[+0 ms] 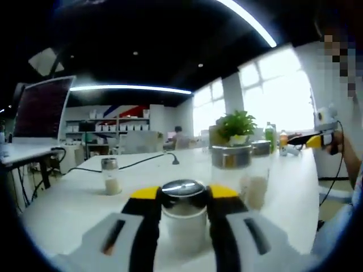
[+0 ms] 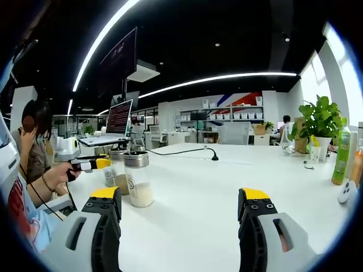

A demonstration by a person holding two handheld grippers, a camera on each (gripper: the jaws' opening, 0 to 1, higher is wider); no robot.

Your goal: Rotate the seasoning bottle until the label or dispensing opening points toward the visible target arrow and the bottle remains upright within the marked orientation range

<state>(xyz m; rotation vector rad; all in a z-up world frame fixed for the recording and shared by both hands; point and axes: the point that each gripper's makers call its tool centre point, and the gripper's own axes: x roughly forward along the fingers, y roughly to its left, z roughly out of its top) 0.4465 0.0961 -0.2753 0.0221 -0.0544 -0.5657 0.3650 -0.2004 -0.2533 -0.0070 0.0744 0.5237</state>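
Note:
In the left gripper view, a seasoning bottle [image 1: 182,218] with a shiny silver lid and pale contents stands upright on the white table [image 1: 68,207]. My left gripper [image 1: 181,195] is shut on it, one yellow-tipped jaw on each side just below the lid. In the right gripper view, the same left gripper [image 2: 97,164] comes in from the left in a person's hand, at the seasoning bottle [image 2: 117,173]. My right gripper [image 2: 180,198] hangs open over the table with nothing between its jaws. It also appears far right as the right gripper [image 1: 303,139].
A taller glass jar [image 1: 241,173] [image 2: 139,180] stands just beside the gripped bottle, and a small shaker [image 1: 110,177] stands to the left. A potted plant [image 2: 320,122], a green bottle [image 2: 342,152], a black cable [image 2: 187,151] and a laptop [image 2: 116,126] share the table. A seated person [image 2: 34,147] is at the left.

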